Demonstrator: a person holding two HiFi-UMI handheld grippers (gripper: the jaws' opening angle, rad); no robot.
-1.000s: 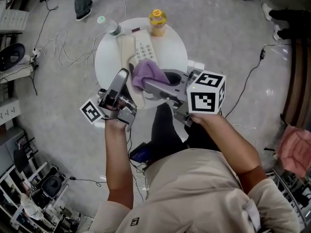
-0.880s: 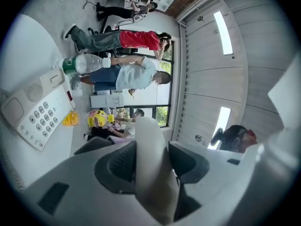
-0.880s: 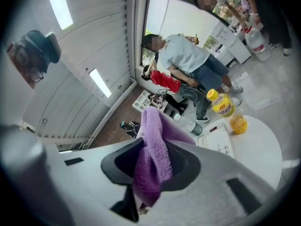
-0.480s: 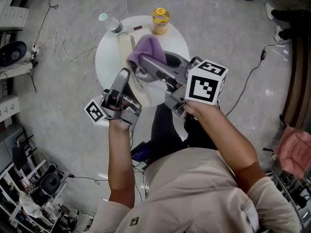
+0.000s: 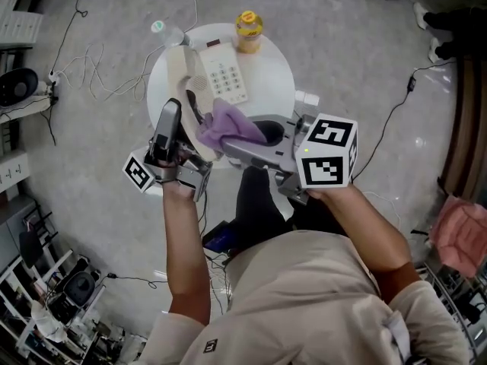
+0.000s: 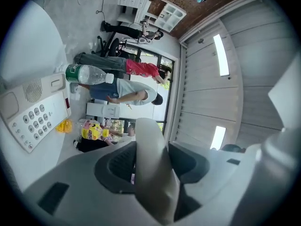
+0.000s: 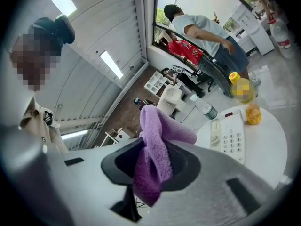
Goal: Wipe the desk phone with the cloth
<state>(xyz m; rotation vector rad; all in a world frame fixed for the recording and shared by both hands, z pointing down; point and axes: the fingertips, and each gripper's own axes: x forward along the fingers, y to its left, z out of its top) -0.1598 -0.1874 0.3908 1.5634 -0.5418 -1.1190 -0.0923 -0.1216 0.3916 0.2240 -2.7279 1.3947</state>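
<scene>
Cloth [image 5: 225,123] pulled back off the phone [image 5: 226,71], pinched in right tool [image 7: 153,166]; left tool [image 6: 151,178] clasps handset [image 6: 147,140].

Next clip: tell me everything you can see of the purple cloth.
The purple cloth looks like soft, fluffy towelling, bunched into thick folds. It is pinched between the jaws of the right hand-held gripper, one lobe standing out past them and a tail hanging below. From the head view it sits over the near part of the white round table, just short of the desk phone; contact with the phone cannot be told.
</scene>
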